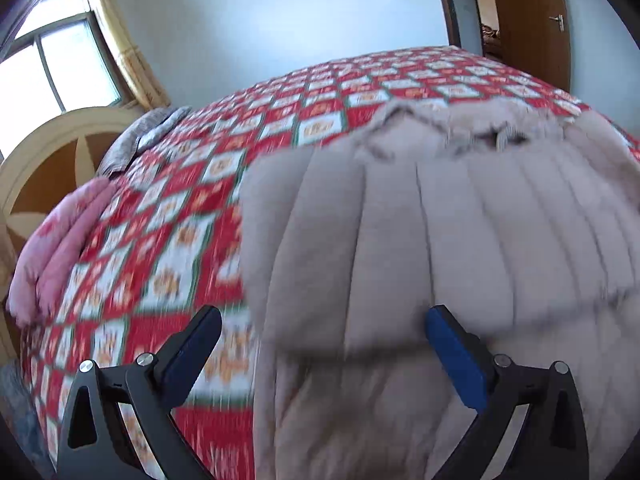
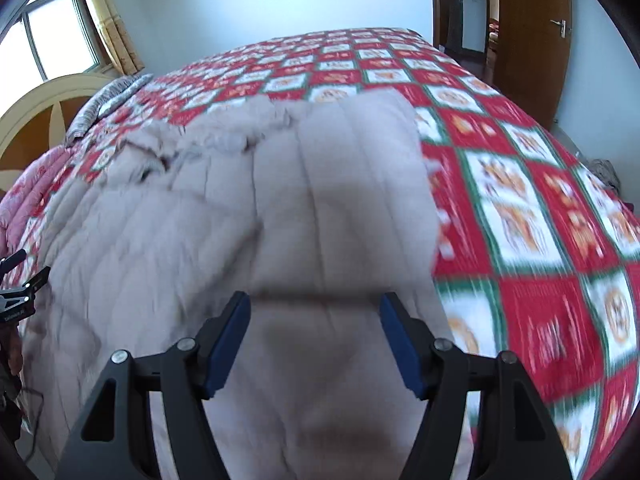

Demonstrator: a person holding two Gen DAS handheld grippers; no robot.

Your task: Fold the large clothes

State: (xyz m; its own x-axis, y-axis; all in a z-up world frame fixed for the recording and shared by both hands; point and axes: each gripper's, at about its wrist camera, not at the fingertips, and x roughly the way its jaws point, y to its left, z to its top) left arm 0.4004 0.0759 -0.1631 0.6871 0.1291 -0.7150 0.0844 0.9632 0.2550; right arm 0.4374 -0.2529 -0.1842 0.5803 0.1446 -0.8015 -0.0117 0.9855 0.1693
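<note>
The left hand-held gripper (image 1: 324, 328) is spread wide at the bottom of its frame, holding nothing, a folded flap of the beige quilted coat (image 1: 420, 232) lying between its fingers. The right hand-held gripper (image 2: 315, 312) is likewise wide apart and empty over the coat (image 2: 280, 208). The coat lies across the red patterned bedspread (image 2: 540, 208), filling centre frame. A wooden door (image 2: 532, 32) stands upper right.

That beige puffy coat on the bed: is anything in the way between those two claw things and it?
Nothing visible is. The beige quilted coat lies spread on the red patterned bedspread, and both the left gripper and the right gripper hang open right over it, coat fabric filling the gap between their fingers.
</note>
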